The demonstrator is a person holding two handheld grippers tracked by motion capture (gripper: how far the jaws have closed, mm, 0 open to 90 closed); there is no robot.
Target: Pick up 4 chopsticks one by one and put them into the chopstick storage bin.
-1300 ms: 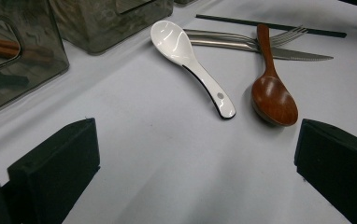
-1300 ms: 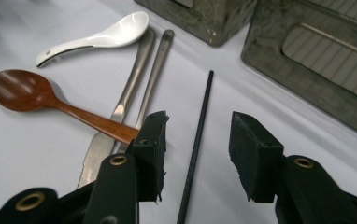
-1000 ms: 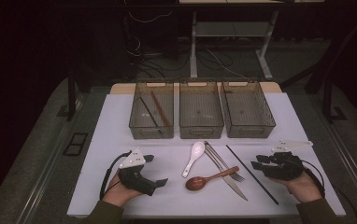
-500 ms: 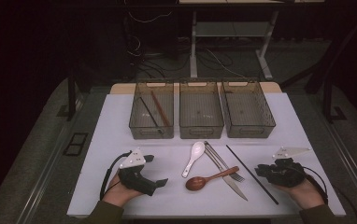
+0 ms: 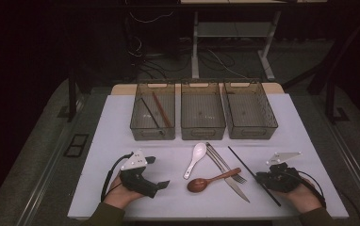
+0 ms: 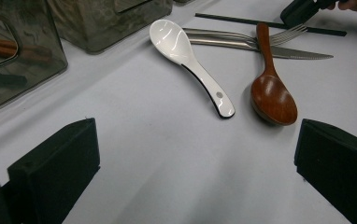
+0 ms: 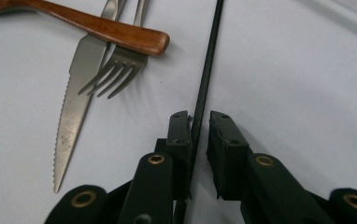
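Here, the white bench (image 5: 121,136) is carrying three clear bins (image 5: 203,115); the leftmost is holding one black and one brown chopstick (image 5: 160,109). The right tongs (image 7: 200,122), low over the bench, have just been closing around the black chopstick (image 7: 208,65), a gap remaining on one side. The left tongs (image 6: 195,154) are resting released.

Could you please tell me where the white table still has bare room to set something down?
Bare: the white table right of the three brown bins, and left of the white ceramic spoon. Crowded: the middle, around the wooden spoon, knife, fork and black chopstick.
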